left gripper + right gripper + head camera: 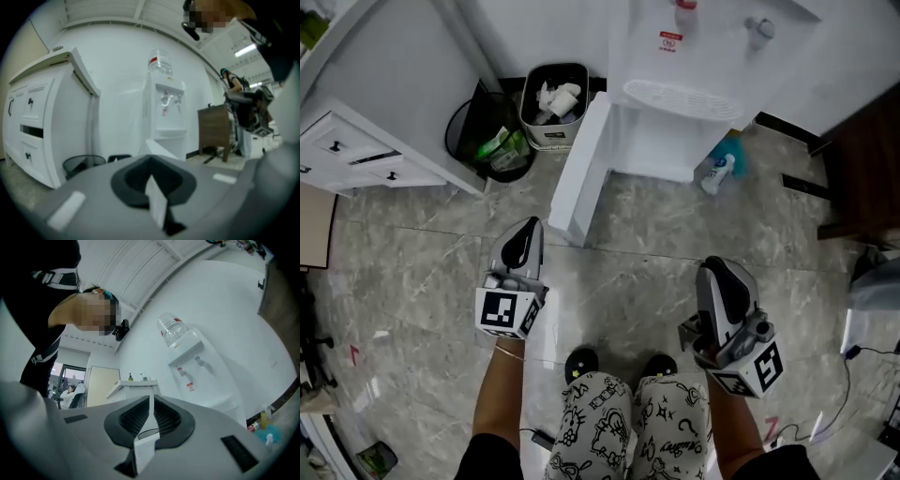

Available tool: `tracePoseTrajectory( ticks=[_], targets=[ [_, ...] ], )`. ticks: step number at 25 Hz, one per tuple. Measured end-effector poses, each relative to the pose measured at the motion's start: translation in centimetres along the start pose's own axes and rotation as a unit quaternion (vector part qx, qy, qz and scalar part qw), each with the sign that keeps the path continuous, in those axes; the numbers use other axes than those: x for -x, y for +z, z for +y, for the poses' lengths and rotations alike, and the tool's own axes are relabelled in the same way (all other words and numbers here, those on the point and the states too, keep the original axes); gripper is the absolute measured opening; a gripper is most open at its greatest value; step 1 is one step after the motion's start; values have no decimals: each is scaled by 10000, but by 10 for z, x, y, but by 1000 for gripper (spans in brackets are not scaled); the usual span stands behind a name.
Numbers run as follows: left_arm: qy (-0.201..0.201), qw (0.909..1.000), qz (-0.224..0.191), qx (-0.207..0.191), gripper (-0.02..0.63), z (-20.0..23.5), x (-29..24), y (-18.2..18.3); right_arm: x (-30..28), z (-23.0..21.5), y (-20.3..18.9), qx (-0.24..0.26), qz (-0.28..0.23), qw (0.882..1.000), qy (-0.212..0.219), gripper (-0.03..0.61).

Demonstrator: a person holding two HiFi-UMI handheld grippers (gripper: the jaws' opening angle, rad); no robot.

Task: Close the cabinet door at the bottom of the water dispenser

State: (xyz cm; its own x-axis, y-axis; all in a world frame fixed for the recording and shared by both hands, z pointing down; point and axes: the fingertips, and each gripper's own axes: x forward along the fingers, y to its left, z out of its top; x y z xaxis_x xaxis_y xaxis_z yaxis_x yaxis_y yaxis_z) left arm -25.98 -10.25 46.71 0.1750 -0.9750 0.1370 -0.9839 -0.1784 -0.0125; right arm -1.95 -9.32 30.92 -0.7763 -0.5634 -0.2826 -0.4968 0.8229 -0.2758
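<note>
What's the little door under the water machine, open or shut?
Open. The cabinet door sticks straight out from the base of the water dispenser, and the bottom compartment beside it is uncovered.

The left gripper [151,180] is seen with its fingers [131,183] pressed together, nothing held between them. Beyond, a white water dispenser [165,115] is shown with its bottom cabinet door [161,152] swung open. A black bin [79,164] is seen at its left.

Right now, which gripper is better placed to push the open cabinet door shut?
Left. The left gripper lies close beside the free edge of the open cabinet door; the right gripper hangs farther off to the other side.
</note>
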Motion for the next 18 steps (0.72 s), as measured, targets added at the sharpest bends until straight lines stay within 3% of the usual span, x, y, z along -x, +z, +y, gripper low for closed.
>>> tracePoseTrajectory(
  ticks=[8,13,18],
  targets=[
    [-67,9947,-1016,-157,0,11,-17,-23,7,-82,-86,436,-166,9986,248,17],
    [-261,9926,-1184,22,-2,6,-29,-42,38,-122,-103,570,-590,9966,81,17],
    [-377,9939,-1031,-48,-2,-11,-41,-43,50,-130,-110,579,-439,9971,-242,17]
  ],
)
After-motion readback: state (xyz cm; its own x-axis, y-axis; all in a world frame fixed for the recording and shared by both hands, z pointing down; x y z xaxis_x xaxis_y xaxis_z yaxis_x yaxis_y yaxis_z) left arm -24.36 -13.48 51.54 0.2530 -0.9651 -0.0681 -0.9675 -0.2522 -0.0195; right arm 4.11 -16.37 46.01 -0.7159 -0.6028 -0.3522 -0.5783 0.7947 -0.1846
